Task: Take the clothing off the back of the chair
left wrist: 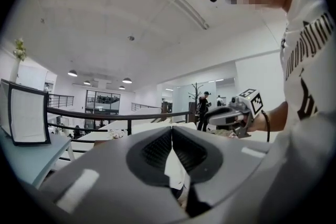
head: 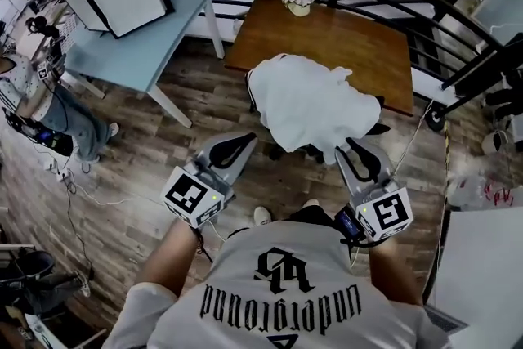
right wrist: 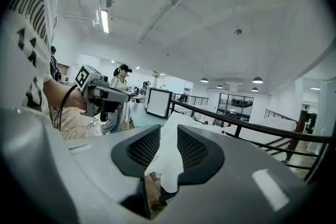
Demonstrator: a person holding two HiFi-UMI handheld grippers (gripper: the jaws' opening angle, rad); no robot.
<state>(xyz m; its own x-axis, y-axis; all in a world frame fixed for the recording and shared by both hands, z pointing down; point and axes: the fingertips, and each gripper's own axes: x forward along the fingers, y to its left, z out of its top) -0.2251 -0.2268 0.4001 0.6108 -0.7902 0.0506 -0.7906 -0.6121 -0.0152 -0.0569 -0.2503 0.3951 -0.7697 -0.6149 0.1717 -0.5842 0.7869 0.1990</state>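
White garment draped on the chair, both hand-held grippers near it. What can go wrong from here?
The left hand-held gripper is shut near the garment; unless it opens it will likely shove cloth rather than grip it.
The right hand-held gripper stands only slightly open, so it may pinch a thin fold that slips out.
The garment hides most of the chair; a snag could drag it toward the table.
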